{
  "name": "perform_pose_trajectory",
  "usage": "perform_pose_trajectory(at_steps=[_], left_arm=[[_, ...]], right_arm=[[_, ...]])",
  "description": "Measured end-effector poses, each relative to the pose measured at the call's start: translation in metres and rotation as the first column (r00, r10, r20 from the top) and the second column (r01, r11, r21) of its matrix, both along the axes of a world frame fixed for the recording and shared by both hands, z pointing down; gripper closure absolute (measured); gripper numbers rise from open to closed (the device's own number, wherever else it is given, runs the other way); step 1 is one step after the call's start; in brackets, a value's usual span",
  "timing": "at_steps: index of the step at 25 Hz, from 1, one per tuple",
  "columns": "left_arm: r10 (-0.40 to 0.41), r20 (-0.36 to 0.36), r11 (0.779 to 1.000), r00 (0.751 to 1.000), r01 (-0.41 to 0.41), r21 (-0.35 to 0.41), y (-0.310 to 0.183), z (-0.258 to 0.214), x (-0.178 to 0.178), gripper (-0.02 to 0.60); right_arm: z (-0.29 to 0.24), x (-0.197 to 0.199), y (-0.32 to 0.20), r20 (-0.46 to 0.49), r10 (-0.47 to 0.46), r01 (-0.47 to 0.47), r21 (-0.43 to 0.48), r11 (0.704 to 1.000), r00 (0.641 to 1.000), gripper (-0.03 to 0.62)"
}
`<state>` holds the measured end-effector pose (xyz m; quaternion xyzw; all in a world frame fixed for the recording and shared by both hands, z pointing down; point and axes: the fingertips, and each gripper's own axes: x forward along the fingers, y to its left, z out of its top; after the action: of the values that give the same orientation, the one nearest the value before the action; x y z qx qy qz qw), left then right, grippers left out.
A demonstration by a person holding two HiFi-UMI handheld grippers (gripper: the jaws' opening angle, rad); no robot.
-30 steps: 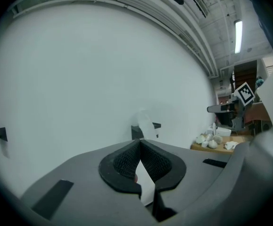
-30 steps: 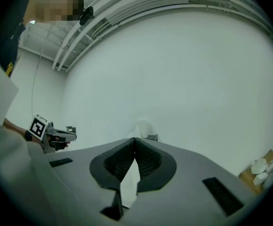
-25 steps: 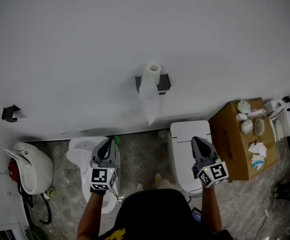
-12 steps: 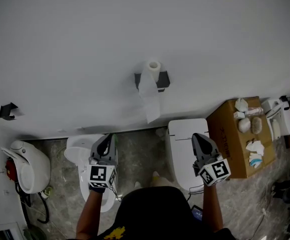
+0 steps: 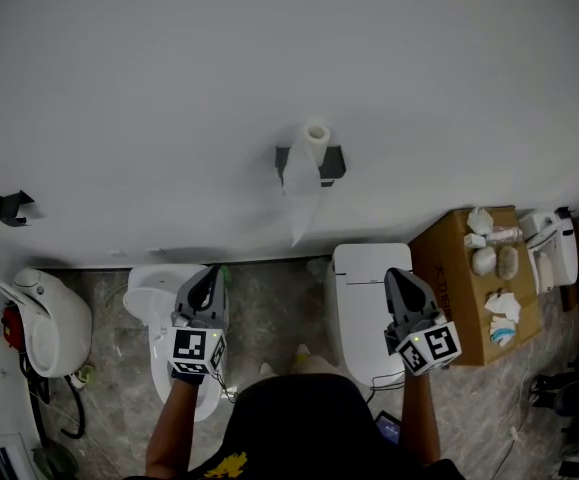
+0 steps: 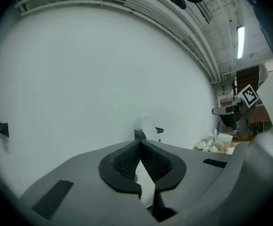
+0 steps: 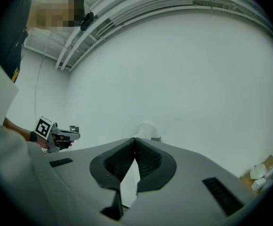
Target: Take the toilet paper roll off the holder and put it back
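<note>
Right hand-held gripper (image 5: 395, 274) rose slightly; toilet paper roll (image 5: 316, 138) half-hides holder (image 5: 333, 164).

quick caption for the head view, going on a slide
Left gripper and right gripper, jaws shut and empty, held before the wall where the toilet paper roll sits on its holder.

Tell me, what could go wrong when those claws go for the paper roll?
The roll has a long loose tail hanging below the holder; a gripper could snag it and tear or unwind paper. Both the left gripper and right gripper are shut, so they might just knock the roll unless opened first.
</note>
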<state>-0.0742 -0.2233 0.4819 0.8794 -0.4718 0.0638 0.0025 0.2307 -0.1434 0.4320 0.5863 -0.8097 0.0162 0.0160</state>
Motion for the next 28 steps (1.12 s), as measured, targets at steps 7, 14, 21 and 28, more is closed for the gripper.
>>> perform_pose_trajectory(at_steps=[7, 14, 21, 28], left_arm=[[-0.007, 0.014, 1.000, 1.000, 0.007, -0.004, -0.001, 0.003, -0.004, 0.563], [-0.004, 0.004, 1.000, 1.000, 0.004, -0.010, 0.001, 0.004, -0.003, 0.563], [-0.008, 0.015, 1.000, 1.000, 0.008, -0.005, 0.003, 0.006, -0.008, 0.563], [0.009, 0.076, 0.999, 0.997, -0.011, 0.031, 0.015, 0.006, -0.006, 0.563]], right_arm=[[0.003, 0.001, -0.001, 0.004, 0.005, -0.005, -0.009, 1.000, 1.000, 0.592], [0.005, 0.004, 0.001, -0.004, 0.017, -0.018, -0.011, 1.000, 1.000, 0.592], [0.012, 0.006, 0.004, -0.013, 0.030, -0.030, -0.025, 0.999, 0.999, 0.592], [0.020, 0.006, 0.011, -0.027, 0.044, -0.045, -0.047, 0.998, 0.999, 0.592]])
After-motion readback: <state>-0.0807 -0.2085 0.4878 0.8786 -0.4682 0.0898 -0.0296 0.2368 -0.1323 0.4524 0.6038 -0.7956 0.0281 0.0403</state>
